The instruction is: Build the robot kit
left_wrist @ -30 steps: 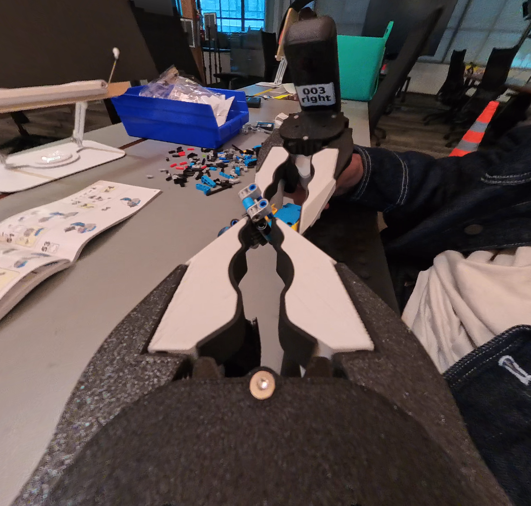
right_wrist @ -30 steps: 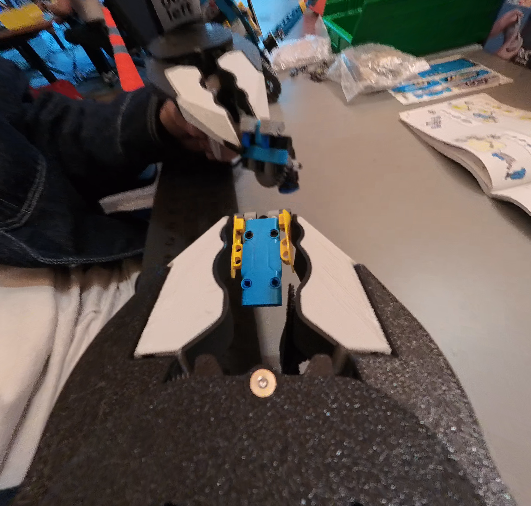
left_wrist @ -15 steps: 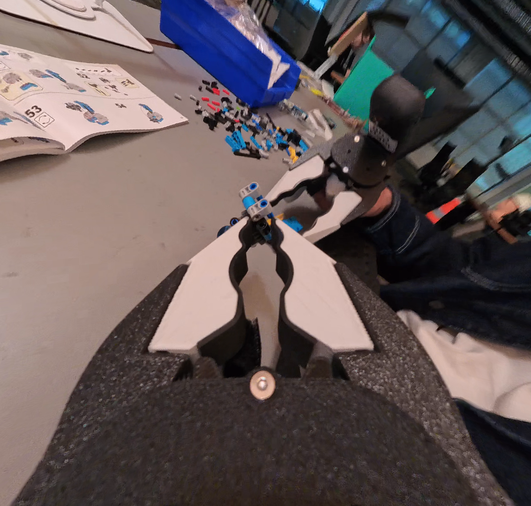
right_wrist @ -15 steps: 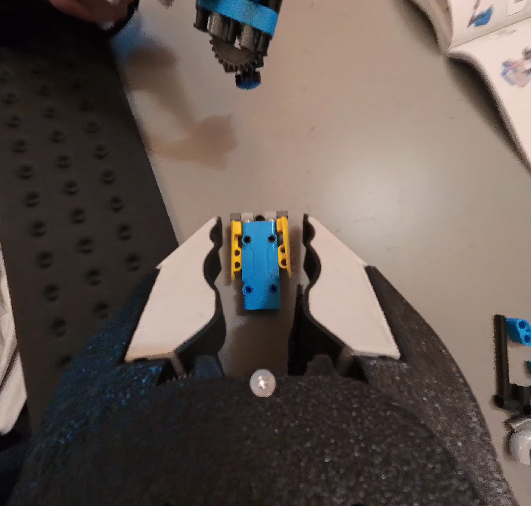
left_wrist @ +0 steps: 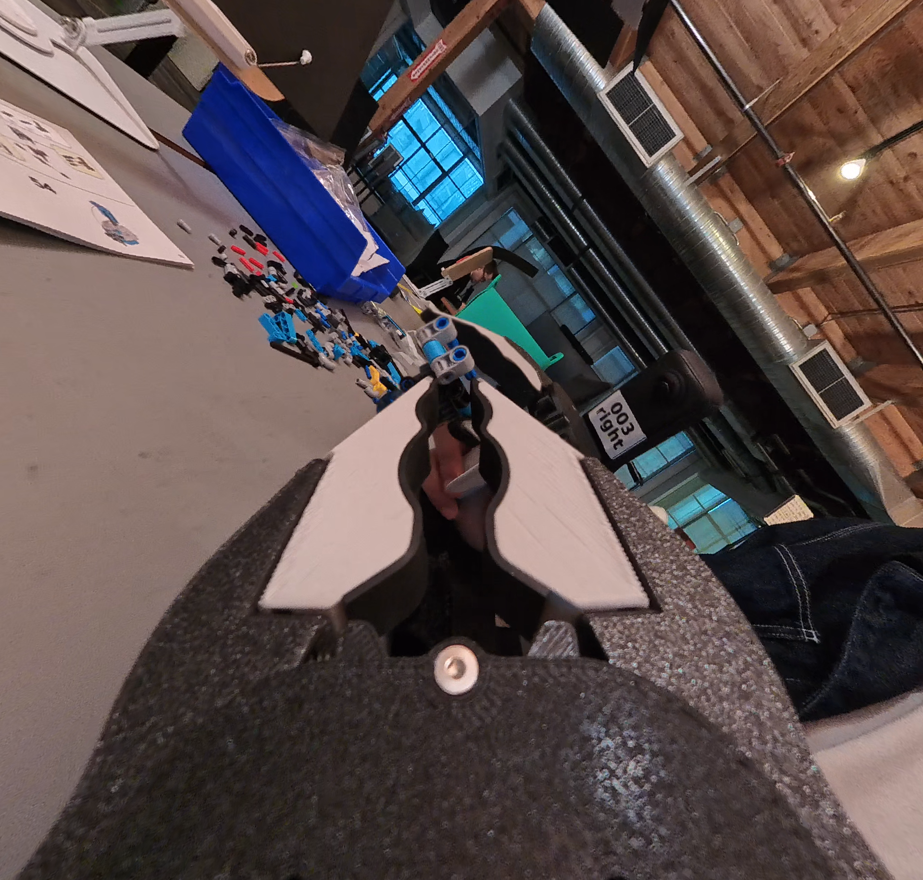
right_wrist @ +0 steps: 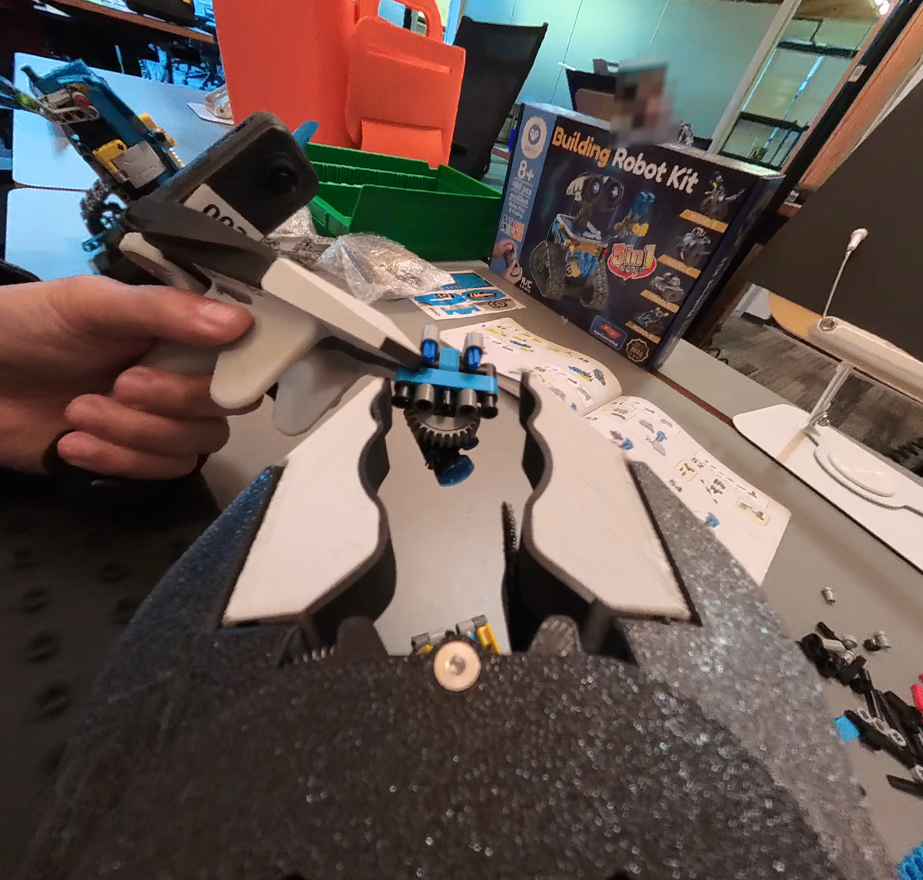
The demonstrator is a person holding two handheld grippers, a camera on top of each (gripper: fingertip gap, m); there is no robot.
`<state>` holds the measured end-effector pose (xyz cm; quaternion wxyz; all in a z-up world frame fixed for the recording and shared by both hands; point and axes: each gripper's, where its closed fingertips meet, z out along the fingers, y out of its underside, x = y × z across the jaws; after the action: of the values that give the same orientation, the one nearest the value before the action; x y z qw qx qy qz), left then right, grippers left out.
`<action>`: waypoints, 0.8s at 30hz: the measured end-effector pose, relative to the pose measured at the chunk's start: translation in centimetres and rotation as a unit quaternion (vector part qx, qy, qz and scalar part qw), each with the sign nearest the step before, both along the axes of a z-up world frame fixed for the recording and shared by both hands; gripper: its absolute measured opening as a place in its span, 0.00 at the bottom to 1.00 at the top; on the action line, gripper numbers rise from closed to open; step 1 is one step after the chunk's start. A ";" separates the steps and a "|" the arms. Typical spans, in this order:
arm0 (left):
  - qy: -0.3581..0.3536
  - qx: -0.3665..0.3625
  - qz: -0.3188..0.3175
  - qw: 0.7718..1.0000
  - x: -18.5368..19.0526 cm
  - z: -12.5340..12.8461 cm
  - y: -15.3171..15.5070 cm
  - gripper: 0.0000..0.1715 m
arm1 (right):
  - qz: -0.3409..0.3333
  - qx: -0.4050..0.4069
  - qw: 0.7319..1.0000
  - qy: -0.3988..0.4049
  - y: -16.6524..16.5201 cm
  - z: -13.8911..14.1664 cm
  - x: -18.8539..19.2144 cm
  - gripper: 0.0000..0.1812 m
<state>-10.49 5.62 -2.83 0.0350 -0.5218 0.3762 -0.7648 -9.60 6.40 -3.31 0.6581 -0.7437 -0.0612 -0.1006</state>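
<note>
Gripping a blue gear assembly (right_wrist: 444,406), left gripper (left_wrist: 452,391) jaws half hide it; right gripper (right_wrist: 452,396) jaws gape wide.

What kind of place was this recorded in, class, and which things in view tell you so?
Probably a shared workshop or maker-style office: a grey worktable strewn with loose building pieces, a blue parts bin and a robot kit box, under exposed silver ducting and a timber ceiling.

Loose bricks (left_wrist: 309,316) before bin (left_wrist: 294,207), booklet (left_wrist: 65,192) left
</note>
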 end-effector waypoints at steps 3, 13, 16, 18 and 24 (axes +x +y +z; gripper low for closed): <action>-0.002 0.004 0.001 1.000 -0.1 0.0 -0.1 0.07 | 0.015 -0.001 1.000 0.013 -0.1 0.0 -0.3 0.26; -0.013 0.069 -0.042 0.997 -1.1 0.2 0.2 0.24 | 0.094 -0.023 0.995 0.024 -0.7 0.0 -1.0 0.23; 0.009 0.105 -0.046 0.993 -1.0 -0.2 1.5 0.26 | 0.121 -0.041 0.991 -0.041 -0.7 -0.1 -0.8 0.23; 0.029 0.102 -0.072 0.992 -0.9 -0.3 1.8 0.26 | 0.138 -0.062 0.981 -0.124 -0.5 -0.4 -0.9 0.23; 0.073 0.100 -0.143 0.982 0.1 -0.9 1.9 0.25 | 0.201 -0.080 0.927 -0.305 0.8 -1.7 -1.3 0.23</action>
<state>-10.35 7.52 -3.73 -0.0507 -0.5112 0.5230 -0.6801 -10.94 7.25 -4.97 0.5522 -0.6995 -0.4149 -0.1832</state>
